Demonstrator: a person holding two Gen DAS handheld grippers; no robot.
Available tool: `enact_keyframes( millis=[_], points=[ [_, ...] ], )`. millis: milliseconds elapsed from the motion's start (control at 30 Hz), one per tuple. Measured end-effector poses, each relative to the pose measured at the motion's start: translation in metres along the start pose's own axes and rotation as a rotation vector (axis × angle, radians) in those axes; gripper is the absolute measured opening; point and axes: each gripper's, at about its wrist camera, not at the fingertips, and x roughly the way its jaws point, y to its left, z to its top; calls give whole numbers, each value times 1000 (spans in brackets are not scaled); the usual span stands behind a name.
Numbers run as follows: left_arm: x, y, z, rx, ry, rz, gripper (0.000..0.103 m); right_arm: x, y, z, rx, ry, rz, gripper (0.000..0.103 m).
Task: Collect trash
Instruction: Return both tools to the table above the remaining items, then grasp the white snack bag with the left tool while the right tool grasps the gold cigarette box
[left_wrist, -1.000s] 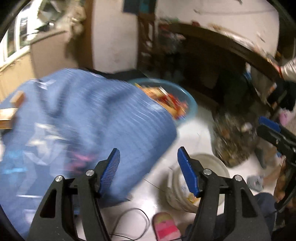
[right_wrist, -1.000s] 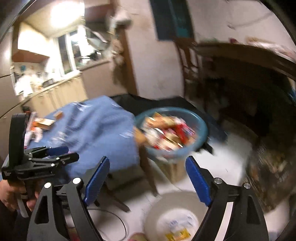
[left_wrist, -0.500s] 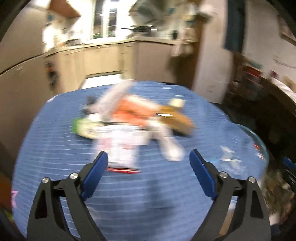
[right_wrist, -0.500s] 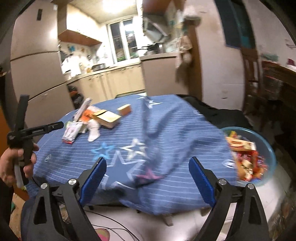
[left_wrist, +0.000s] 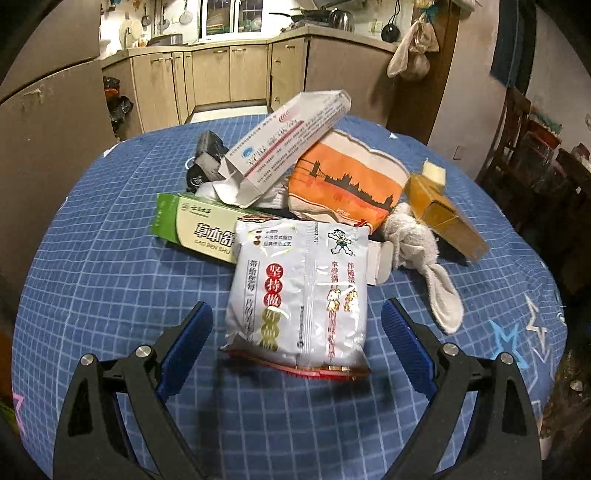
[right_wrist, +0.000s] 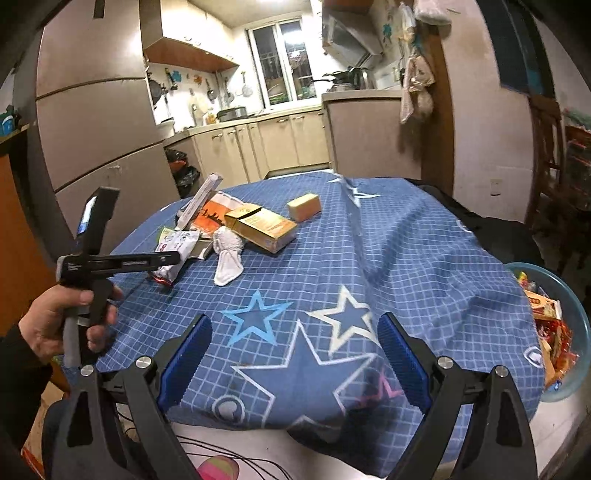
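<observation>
The snack packet (left_wrist: 299, 291), light, soft and probably slippery, lay on the table (left_wrist: 92, 280) at the near edge of the trash pile, best pinched across its width. The left gripper (left_wrist: 297, 332) pointed steeply down with the packet between its wide-open jaws, pads not pressing it. The right gripper (right_wrist: 295, 354), also wide open and empty, hung over the table's near edge, well apart from the pile.

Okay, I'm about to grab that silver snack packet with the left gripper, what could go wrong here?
The silver snack packet overlaps the green box, so lifting it may drag the box. The white carton leans tilted on the pile and might topple. The open left gripper could also pinch the blue tablecloth.
</observation>
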Motion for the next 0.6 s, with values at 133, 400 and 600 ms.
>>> enact_keyframes(
  millis=[133,400,600],
  points=[
    [7,-4,6,8,7,7,89,21,8,12,-64,39,27,91],
    [11,6,8,-28,30,-33,70,79,21,55,-247,148,156,91],
    [11,14,4,-27,40,-79,70,159,27,107,-435,326,283,91]
  ],
)
